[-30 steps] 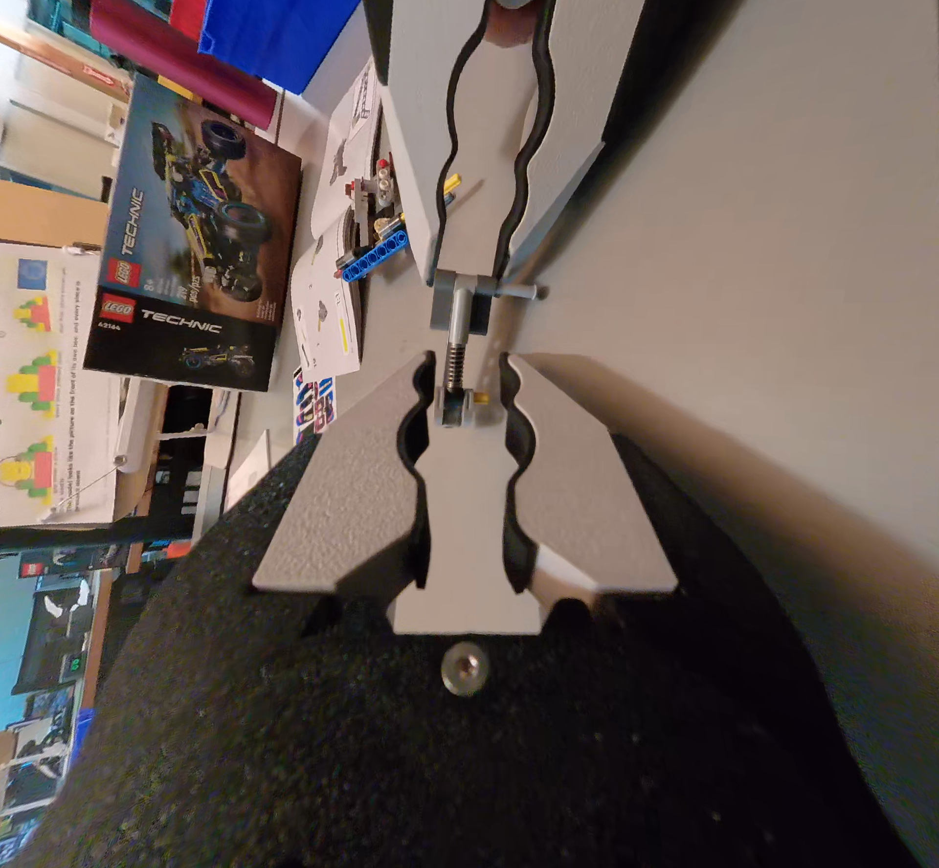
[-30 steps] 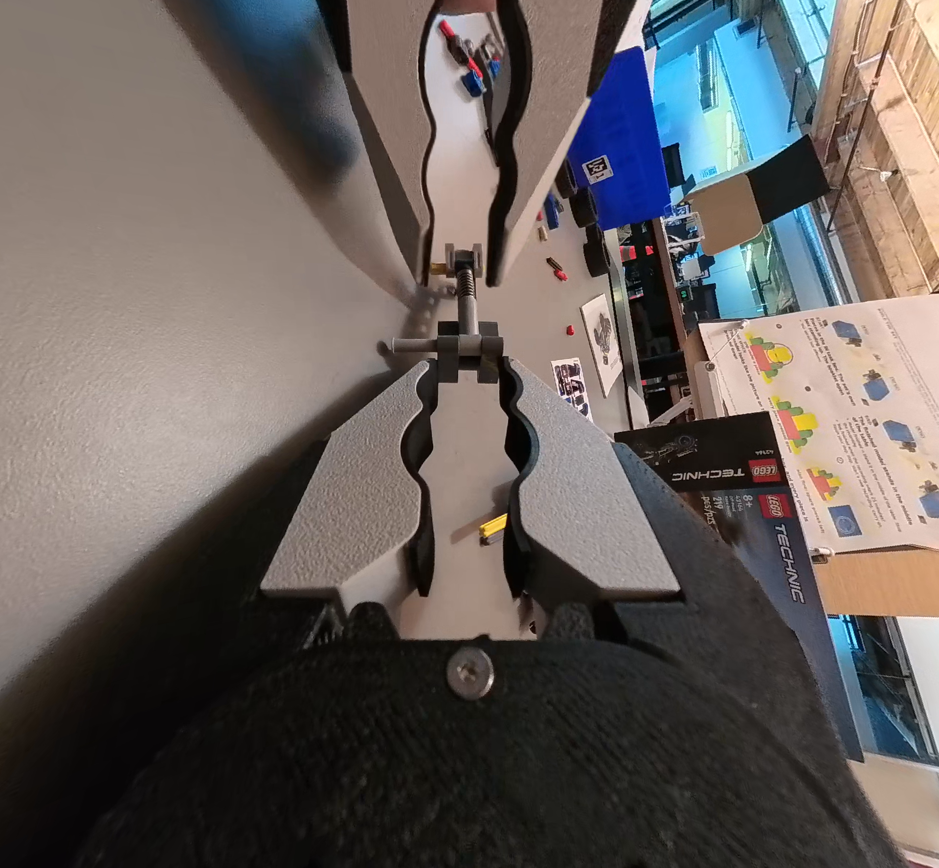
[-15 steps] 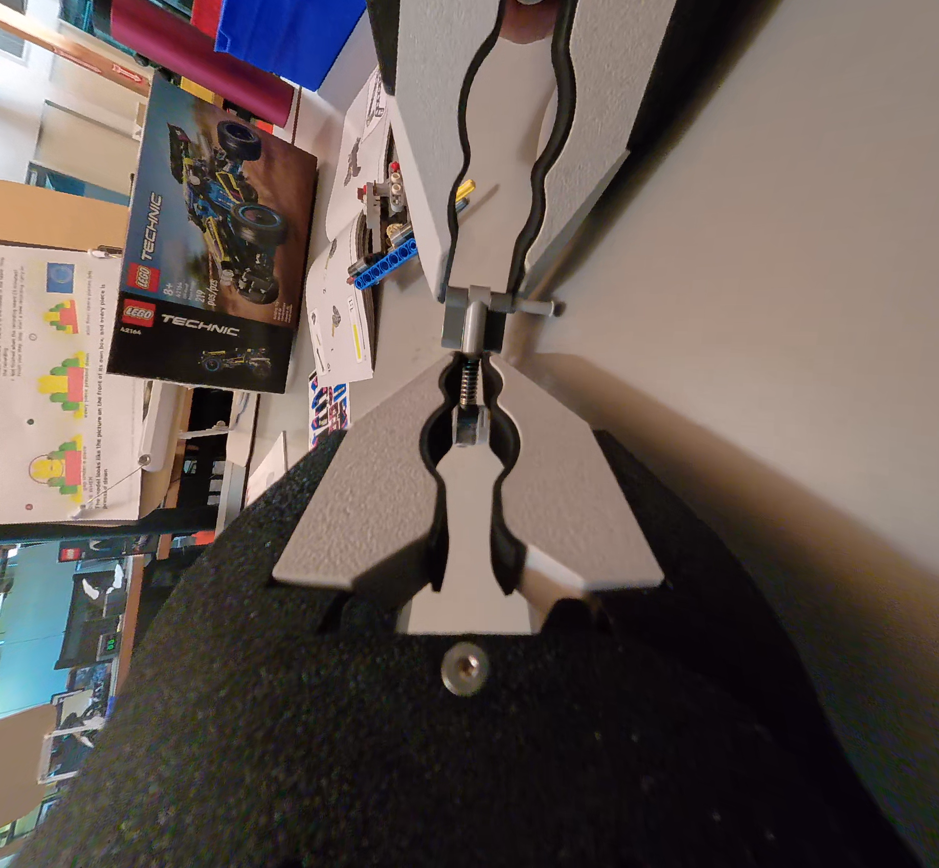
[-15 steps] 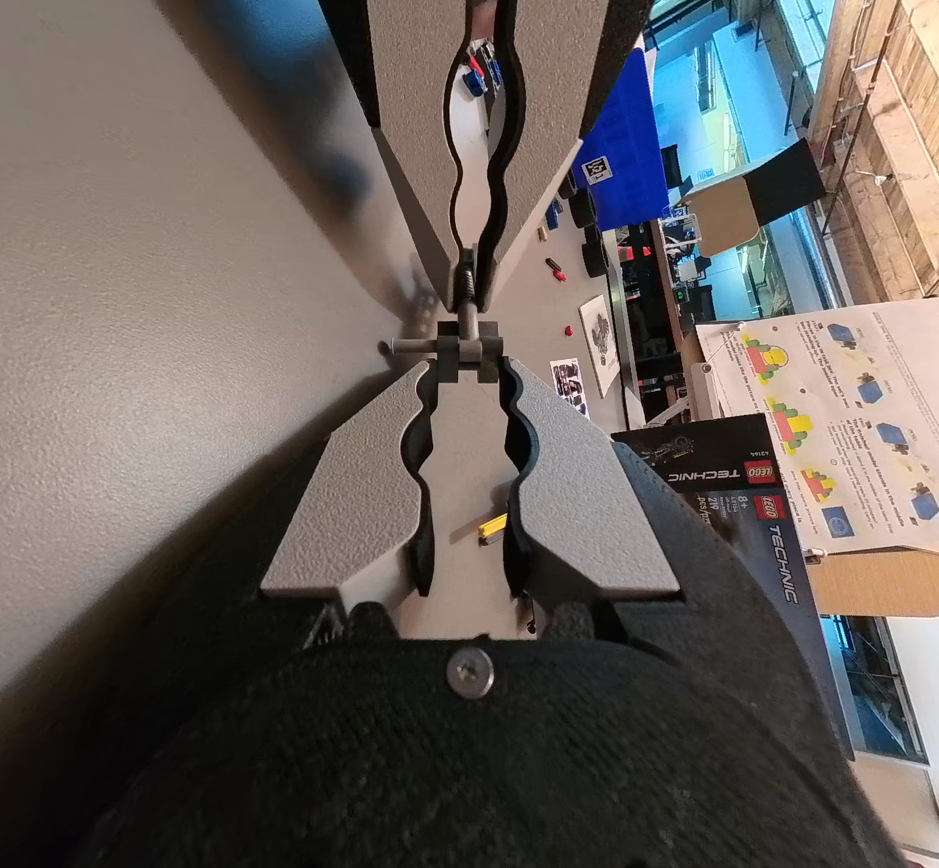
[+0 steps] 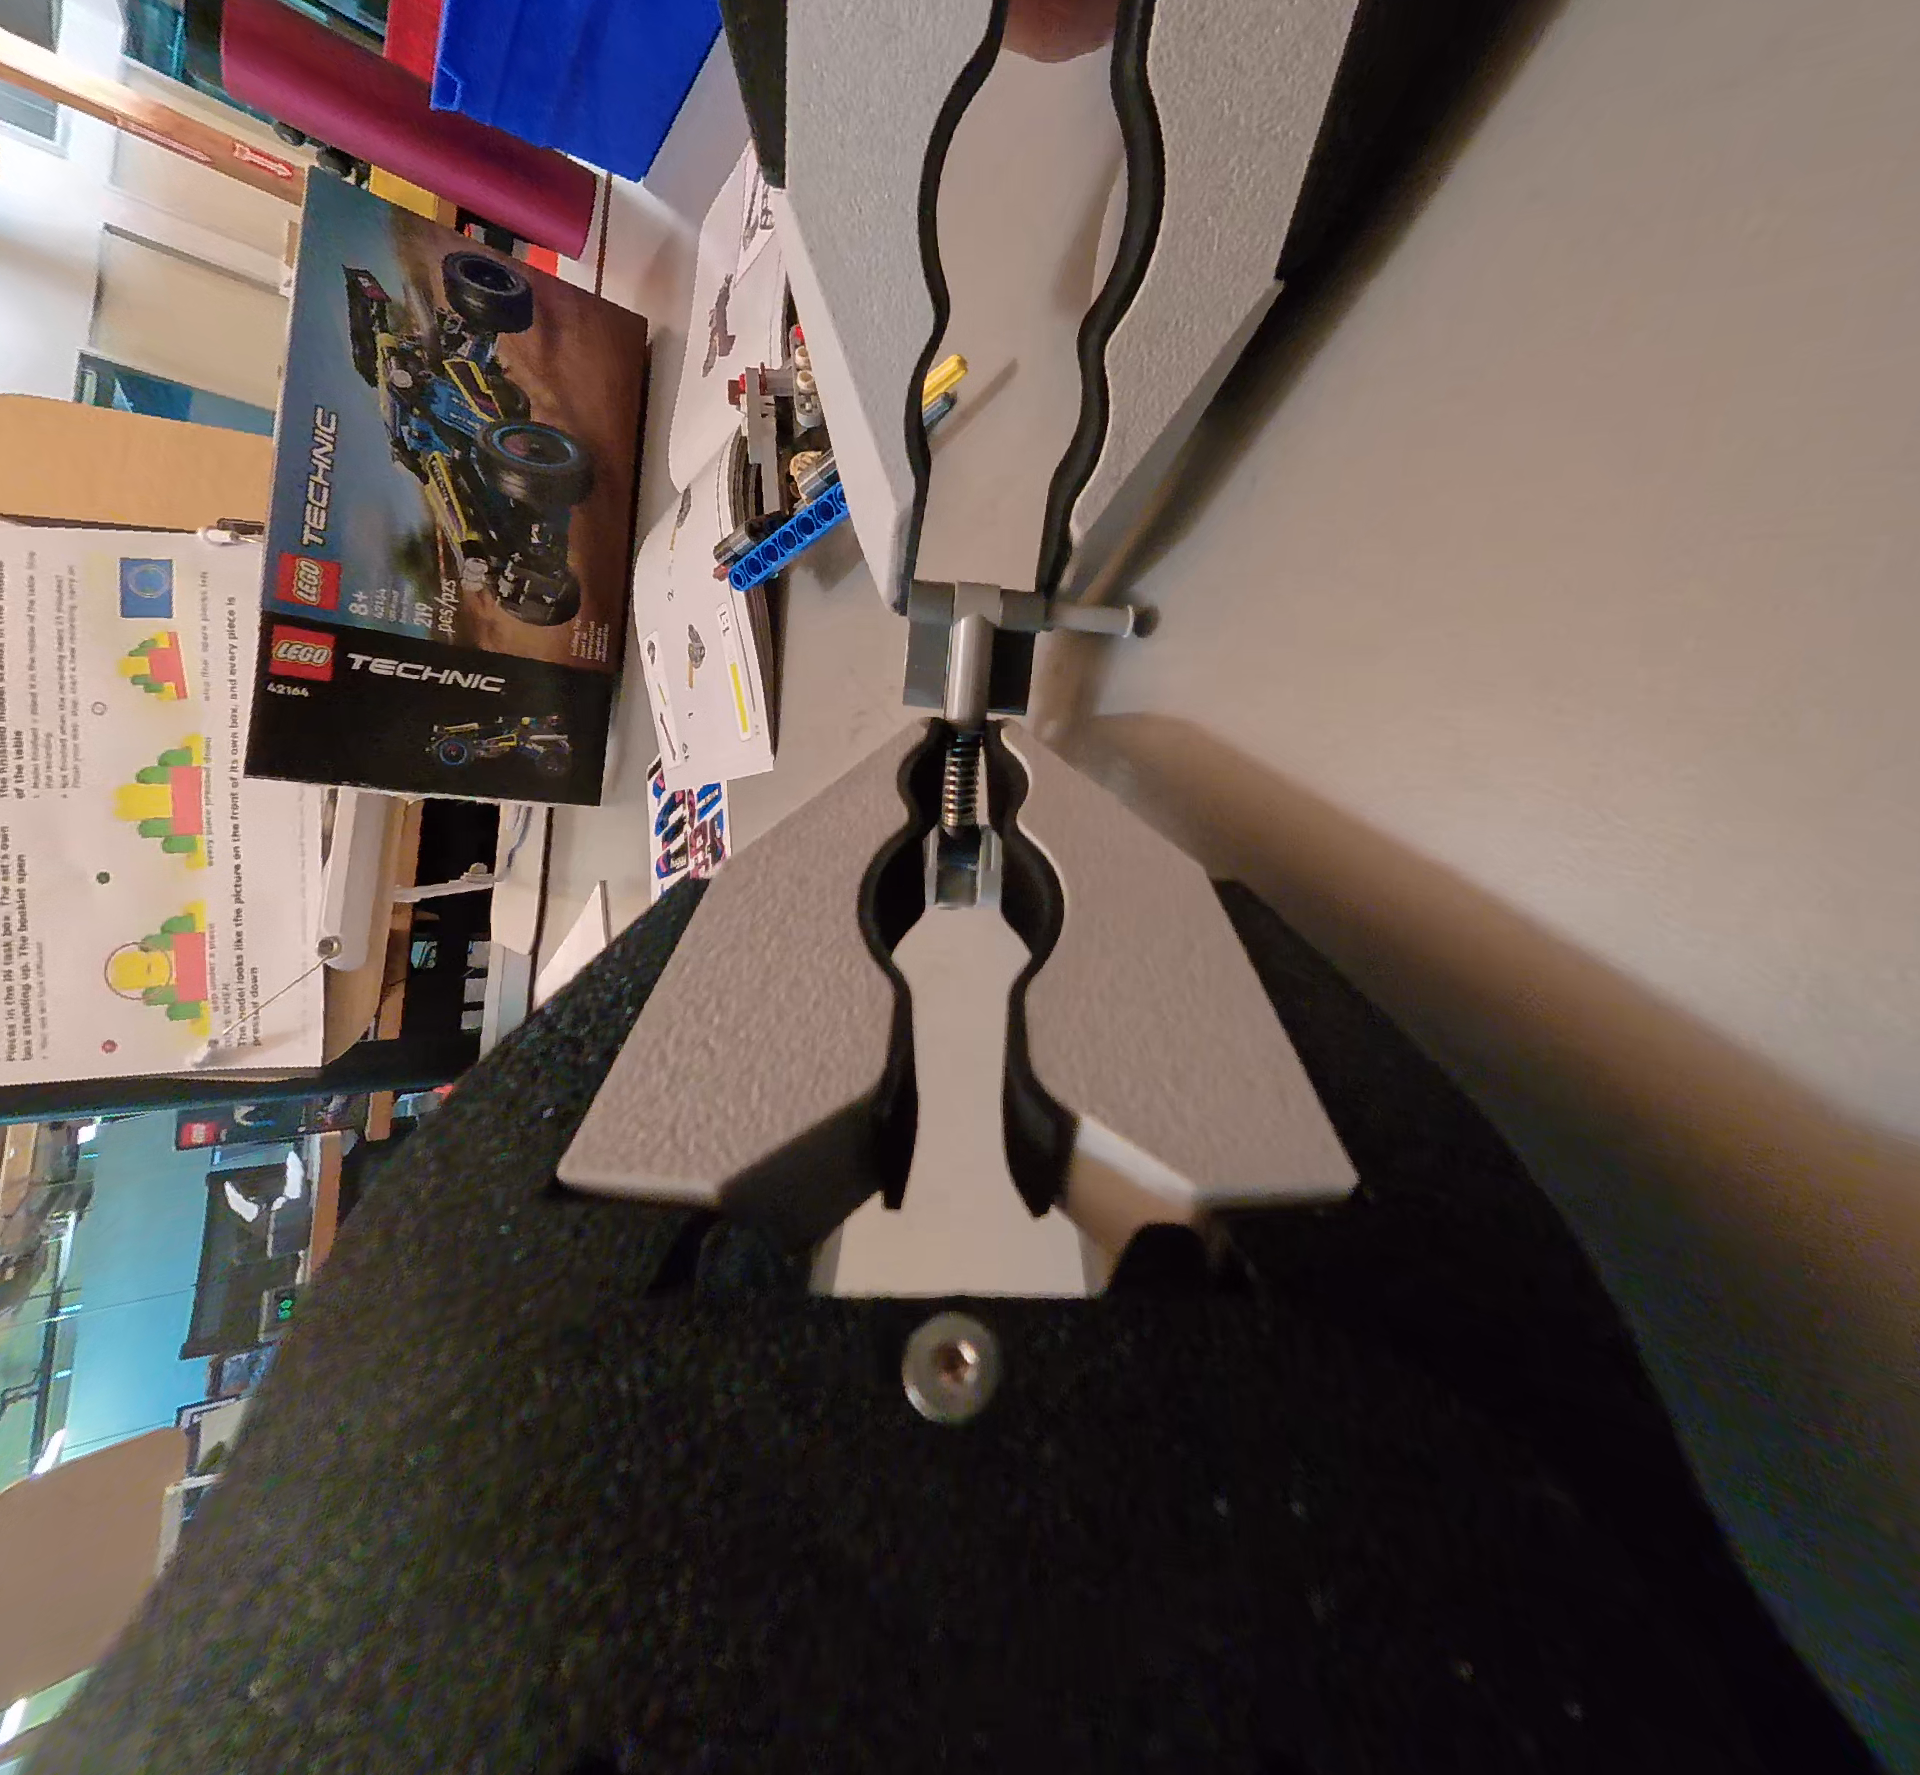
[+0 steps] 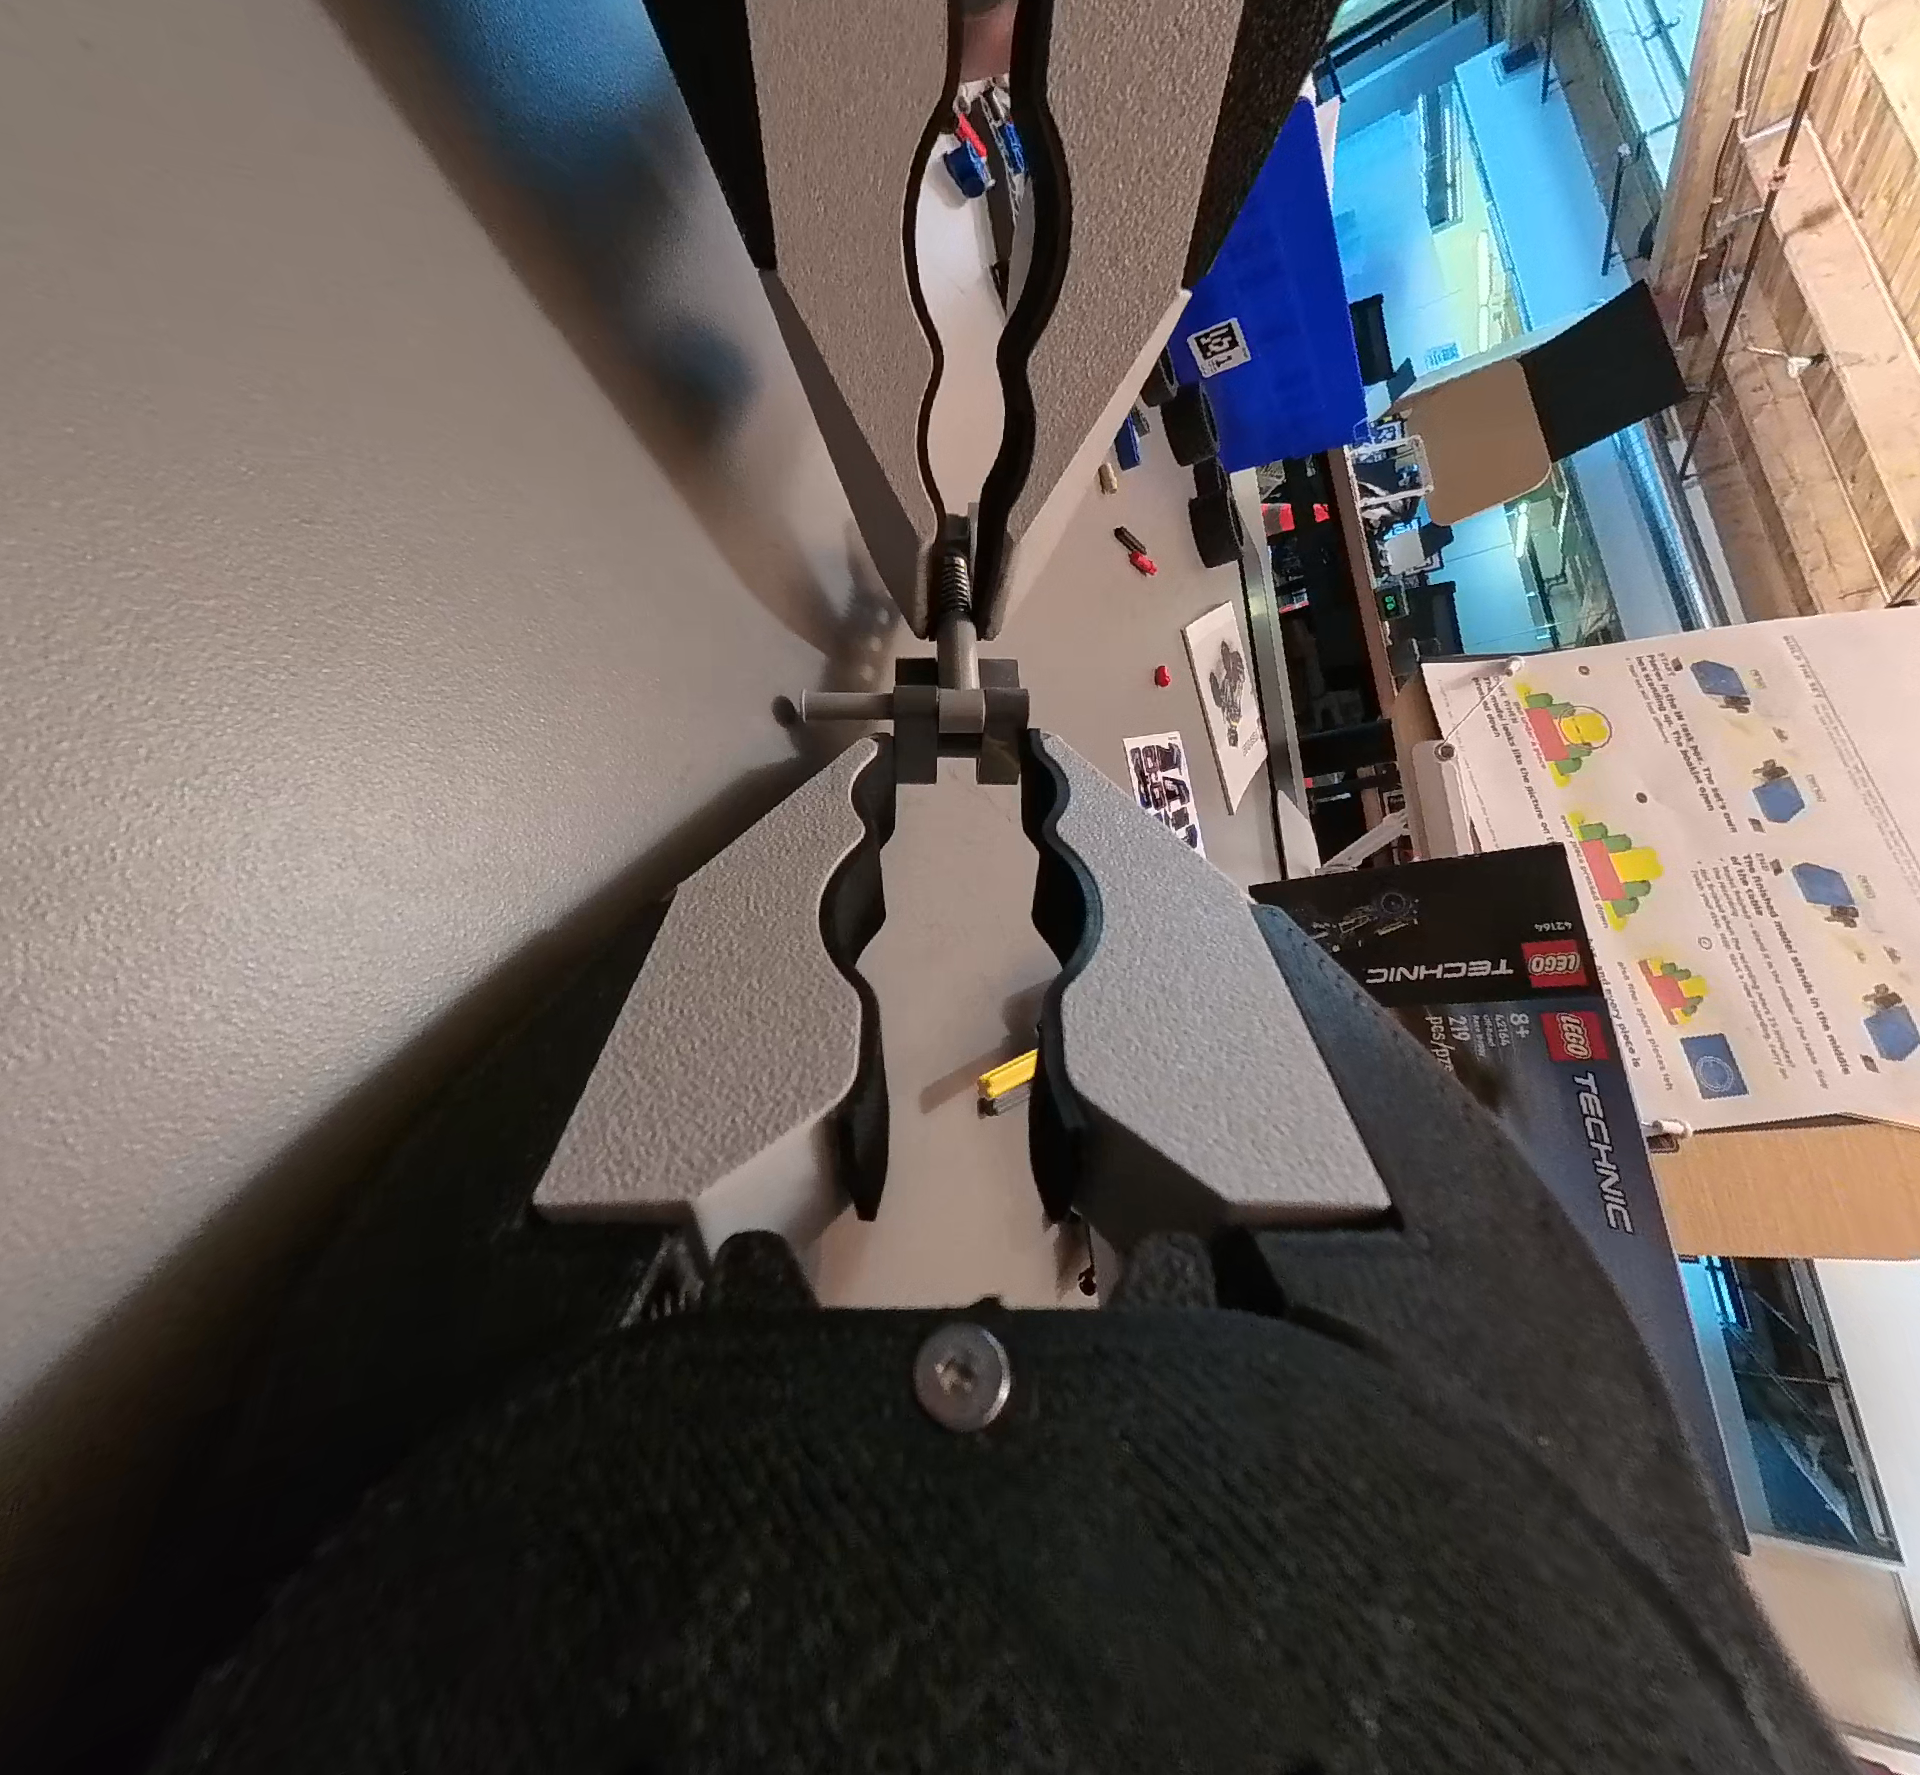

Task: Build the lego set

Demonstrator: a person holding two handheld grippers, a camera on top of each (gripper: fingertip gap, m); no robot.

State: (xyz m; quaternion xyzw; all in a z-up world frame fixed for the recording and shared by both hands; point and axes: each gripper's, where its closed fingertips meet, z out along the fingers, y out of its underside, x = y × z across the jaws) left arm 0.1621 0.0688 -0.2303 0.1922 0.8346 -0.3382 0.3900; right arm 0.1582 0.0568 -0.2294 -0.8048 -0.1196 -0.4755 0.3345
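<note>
A grey shock absorber with a metal spring (image 5: 961,790) is joined to a dark grey connector block (image 5: 966,660) that carries a thin grey axle (image 5: 1091,621). My left gripper (image 5: 961,754) is shut on the shock absorber's near end. My right gripper (image 6: 956,754) is shut on the connector block (image 6: 961,717). The two grippers face each other tip to tip just above the grey table (image 5: 1507,582). The right gripper shows at the top of the left wrist view (image 5: 971,582), and the left gripper at the top of the right wrist view (image 6: 954,624).
A partial build with a blue beam (image 5: 790,536) lies on the open instruction booklet (image 5: 707,686), beside the set's box (image 5: 447,520). A yellow piece (image 6: 1008,1073) lies under my right gripper. Loose red pieces (image 6: 1138,553), black tyres (image 6: 1210,504) and a blue bin (image 6: 1278,343) lie farther off.
My left gripper was open around the shock absorber's end; it has moved in towards the right gripper and shut on it. The right gripper has kept its hold on the connector block.
</note>
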